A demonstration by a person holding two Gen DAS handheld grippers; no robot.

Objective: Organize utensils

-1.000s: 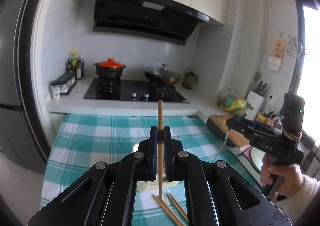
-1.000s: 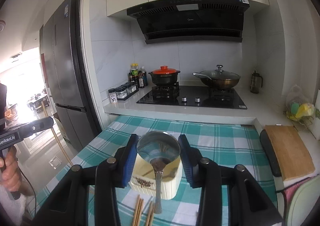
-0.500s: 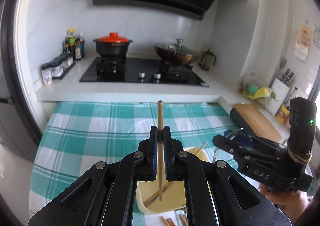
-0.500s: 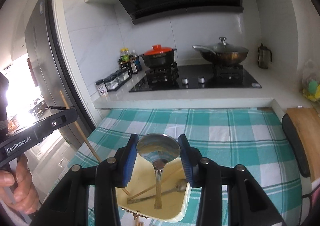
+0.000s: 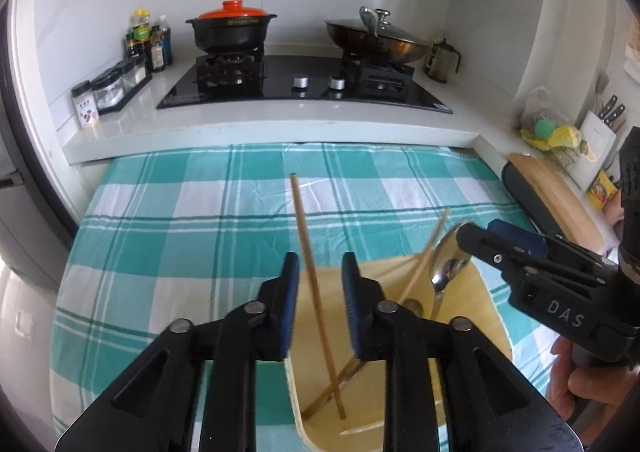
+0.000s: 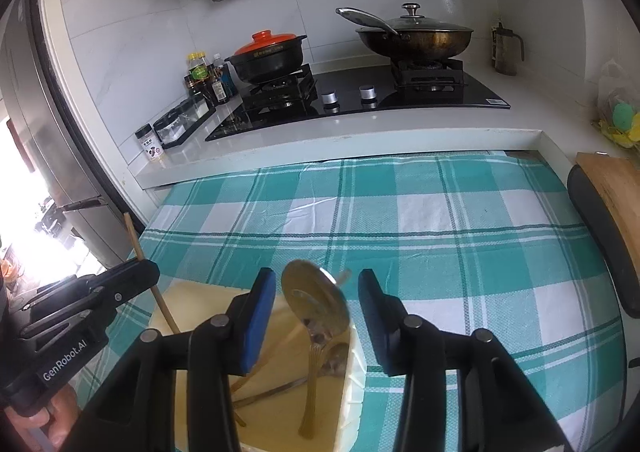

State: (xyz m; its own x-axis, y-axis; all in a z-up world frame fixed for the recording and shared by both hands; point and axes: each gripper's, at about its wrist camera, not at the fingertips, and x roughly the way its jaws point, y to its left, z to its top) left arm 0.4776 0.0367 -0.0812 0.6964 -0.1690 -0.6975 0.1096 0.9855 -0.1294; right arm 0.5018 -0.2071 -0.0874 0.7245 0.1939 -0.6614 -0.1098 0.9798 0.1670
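My left gripper (image 5: 318, 266) hovers over a cream utensil box (image 5: 484, 304) on the checked cloth. Its jaws are opening. A wooden chopstick (image 5: 304, 228) leans between them, touching neither pad, with its lower end inside the box. My right gripper (image 6: 317, 286) is above the same box (image 6: 356, 368), its jaws opening too. A metal spoon (image 6: 316, 304) stands tilted between them, with a gap on each side and its handle down in the box. More chopsticks and another spoon lie in the box.
The teal checked tablecloth (image 6: 460, 236) stretches ahead to a white counter. On the hob stand a black pot with a red lid (image 5: 232, 28) and a lidded wok (image 5: 376, 38). Condiment bottles (image 5: 148, 40) stand at the left, a wooden cutting board (image 5: 560, 196) at the right.
Both grippers came down over the box. The left jaws parted from the chopstick, which now leans with its end in the box. The right jaws widened and the spoon tilted.
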